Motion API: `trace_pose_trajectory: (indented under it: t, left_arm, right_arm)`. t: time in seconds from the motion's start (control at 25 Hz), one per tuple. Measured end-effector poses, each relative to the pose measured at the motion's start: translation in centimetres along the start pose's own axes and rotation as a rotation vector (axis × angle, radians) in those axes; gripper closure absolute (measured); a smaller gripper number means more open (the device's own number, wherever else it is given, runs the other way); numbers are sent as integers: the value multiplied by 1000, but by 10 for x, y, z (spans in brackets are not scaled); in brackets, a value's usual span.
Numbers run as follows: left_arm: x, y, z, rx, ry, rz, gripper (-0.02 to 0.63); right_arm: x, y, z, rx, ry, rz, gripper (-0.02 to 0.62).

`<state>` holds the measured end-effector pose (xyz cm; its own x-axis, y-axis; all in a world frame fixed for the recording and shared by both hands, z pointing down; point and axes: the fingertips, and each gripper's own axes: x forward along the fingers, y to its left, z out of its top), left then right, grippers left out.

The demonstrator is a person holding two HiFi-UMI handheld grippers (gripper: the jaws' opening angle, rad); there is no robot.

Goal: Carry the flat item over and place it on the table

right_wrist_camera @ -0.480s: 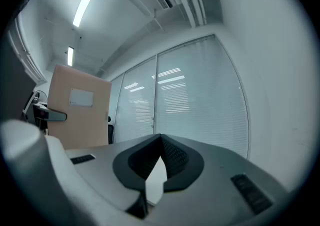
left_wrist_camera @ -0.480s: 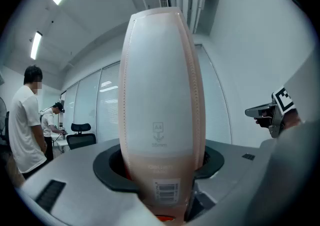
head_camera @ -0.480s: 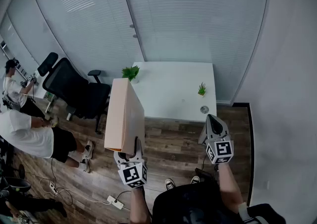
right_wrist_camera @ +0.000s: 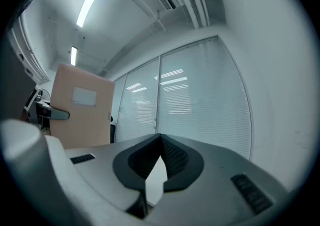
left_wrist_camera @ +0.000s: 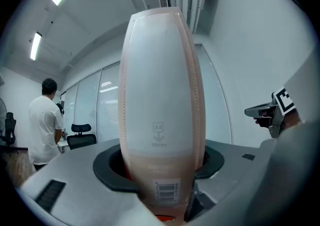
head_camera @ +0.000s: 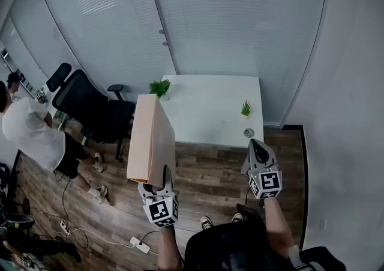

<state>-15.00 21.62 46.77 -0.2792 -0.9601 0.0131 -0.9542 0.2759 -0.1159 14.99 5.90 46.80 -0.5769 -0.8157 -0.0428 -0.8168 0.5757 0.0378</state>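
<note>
The flat item is a peach-coloured A4 file box [head_camera: 153,138] with a barcode label, held upright on its edge over the wooden floor. My left gripper [head_camera: 157,181] is shut on its lower end; in the left gripper view the box [left_wrist_camera: 160,105] fills the space between the jaws [left_wrist_camera: 162,170]. The white table [head_camera: 210,114] stands just beyond it, against the glass wall. My right gripper [head_camera: 258,147] hangs to the right, its jaw tips meeting with nothing between them [right_wrist_camera: 160,137]. From the right gripper view the box [right_wrist_camera: 82,107] shows at the left.
On the table are a green plant [head_camera: 159,88] at the left corner, a smaller plant [head_camera: 245,108] and a small round thing [head_camera: 249,133] near the right front. A black office chair [head_camera: 90,108] and a person [head_camera: 42,138] are left. A power strip [head_camera: 139,244] lies on the floor.
The person in the white shirt at the left has moved farther back toward the wall. Both grippers and the file box stay where they were.
</note>
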Motion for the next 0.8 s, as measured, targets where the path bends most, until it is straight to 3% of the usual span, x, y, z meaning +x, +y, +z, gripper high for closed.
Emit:
trace_pose_trajectory:
  t: [0.4,0.8]
  left_arm:
    - [10,19,-5,-8,-5,-22,337]
    - [55,45,-14,15,-30,-107,337]
  right_arm:
    - [11,18,1,-23,7,-16,591]
    - [43,44,-2,-83,26,-45,592]
